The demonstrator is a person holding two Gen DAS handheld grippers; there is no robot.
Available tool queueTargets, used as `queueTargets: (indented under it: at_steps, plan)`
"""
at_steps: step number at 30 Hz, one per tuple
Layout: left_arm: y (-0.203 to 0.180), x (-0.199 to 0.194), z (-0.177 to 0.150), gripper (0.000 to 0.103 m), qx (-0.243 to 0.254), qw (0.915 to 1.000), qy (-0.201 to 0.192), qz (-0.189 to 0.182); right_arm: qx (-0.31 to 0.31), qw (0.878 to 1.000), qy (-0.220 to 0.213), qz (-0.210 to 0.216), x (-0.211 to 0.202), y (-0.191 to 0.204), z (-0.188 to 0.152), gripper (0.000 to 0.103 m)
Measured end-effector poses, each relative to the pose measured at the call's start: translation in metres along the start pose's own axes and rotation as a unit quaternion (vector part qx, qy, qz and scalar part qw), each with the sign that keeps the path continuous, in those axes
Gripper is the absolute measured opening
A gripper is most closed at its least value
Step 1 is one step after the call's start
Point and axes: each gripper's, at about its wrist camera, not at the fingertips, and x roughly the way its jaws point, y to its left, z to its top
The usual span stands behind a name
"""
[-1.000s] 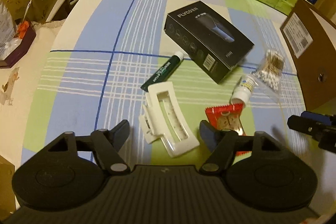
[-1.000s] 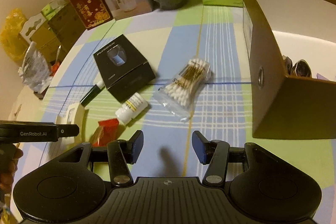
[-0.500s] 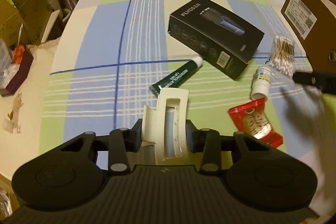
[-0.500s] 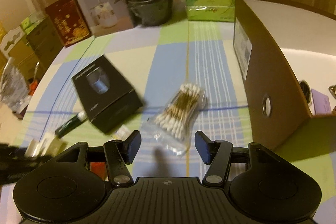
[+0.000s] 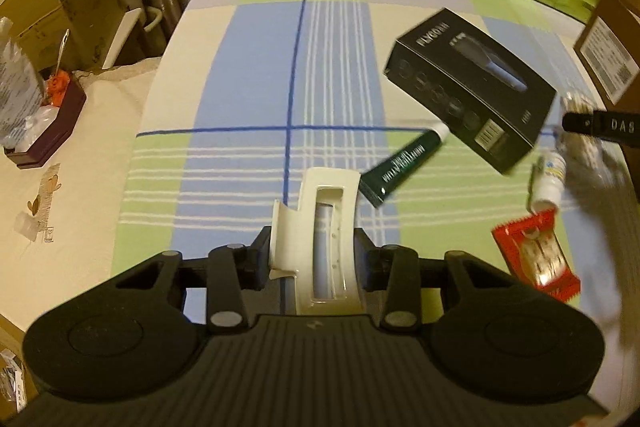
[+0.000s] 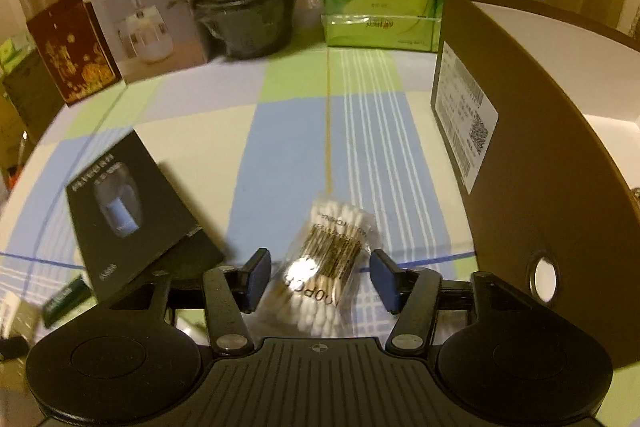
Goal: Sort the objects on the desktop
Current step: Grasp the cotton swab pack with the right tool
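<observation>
- Presently the left gripper (image 5: 313, 259) is seen held low over the checked tablecloth (image 5: 256, 75), pointing forward along the table, and its fingers are clamped on the sides of one cream hair claw clip (image 5: 322, 235).
- The clip is gripped lengthwise, its long slotted body running away from the camera and its toothed half folded out to the left.
- The right gripper (image 6: 322, 281) is held low and level, its two blue-padded fingers (image 6: 256, 279) spread wide on either side of one clear bag of cotton swabs (image 6: 328, 263); the pads appear to stand just clear of the bag, though blur makes contact hard to judge.
- The swab bag is seen lying on the cloth, white tips bunched at both ends and pale wooden stems in the middle, with glare on the plastic.
- One black shaver box (image 5: 470, 89) is seen lying flat near the middle of the table, with one dark green tube (image 5: 400, 169) touching its near corner.
- One small white bottle (image 5: 550, 181) lies on its side, and one red snack packet (image 5: 536, 255) lies just beside it, nearer the camera.
- One brown cardboard box (image 6: 532, 155) is seen standing open to the right of the swabs, a printed label on its near wall.
</observation>
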Motion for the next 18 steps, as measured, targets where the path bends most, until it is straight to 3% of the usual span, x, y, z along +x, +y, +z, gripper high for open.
queueTargets:
  at_steps: [1,7,18]
  plan:
    - [0.0,0.001,0.002,0.035,-0.001,1.0,0.0,0.001,-0.008,1.0,0.01,0.003,0.003,-0.001,0.0,0.033]
    - [-0.004,0.003,0.002,0.035,0.002,1.0,0.001,0.005,-0.038,0.999,0.025,0.019,-0.003,-0.002,-0.005,0.021]
    - [-0.016,-0.019,-0.007,0.035,0.013,0.9999,-0.01,0.0,-0.039,0.996,0.015,0.077,-0.047,-0.004,-0.01,0.02]
